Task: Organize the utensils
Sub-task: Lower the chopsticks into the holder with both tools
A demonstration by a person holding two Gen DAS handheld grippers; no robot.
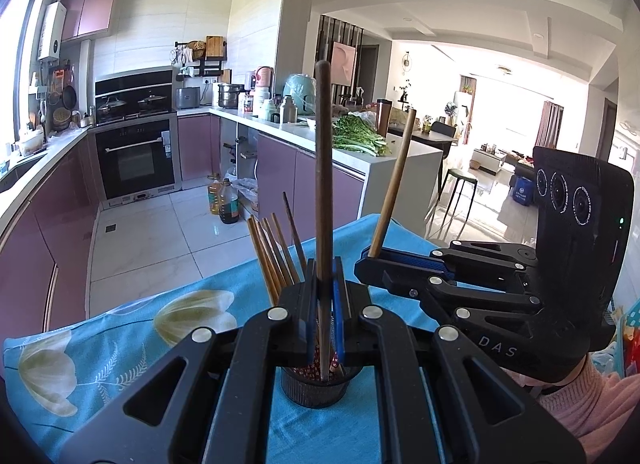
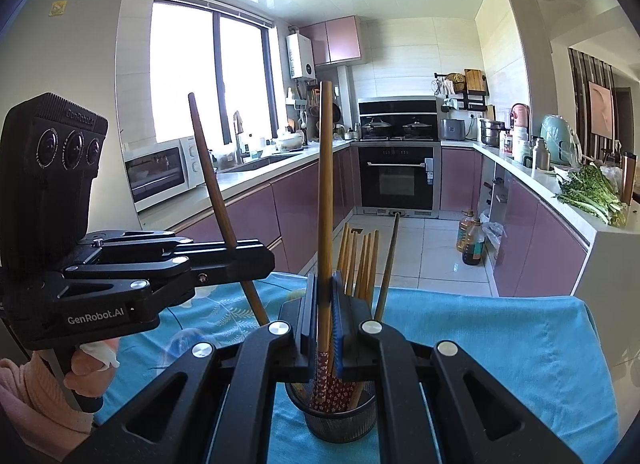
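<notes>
A dark mesh utensil cup stands on the blue flowered cloth. Several light wooden chopsticks lean in it. My left gripper is shut on a dark brown chopstick, upright, its lower end in the cup. In the right wrist view the left gripper grips that stick. My right gripper is shut on a lighter chopstick with a red patterned end, held above the cup. In the left wrist view the right gripper holds it.
Cloth-covered table ends at a tiled floor. Purple kitchen cabinets, an oven, a microwave, oil bottles and greens on the counter stand beyond.
</notes>
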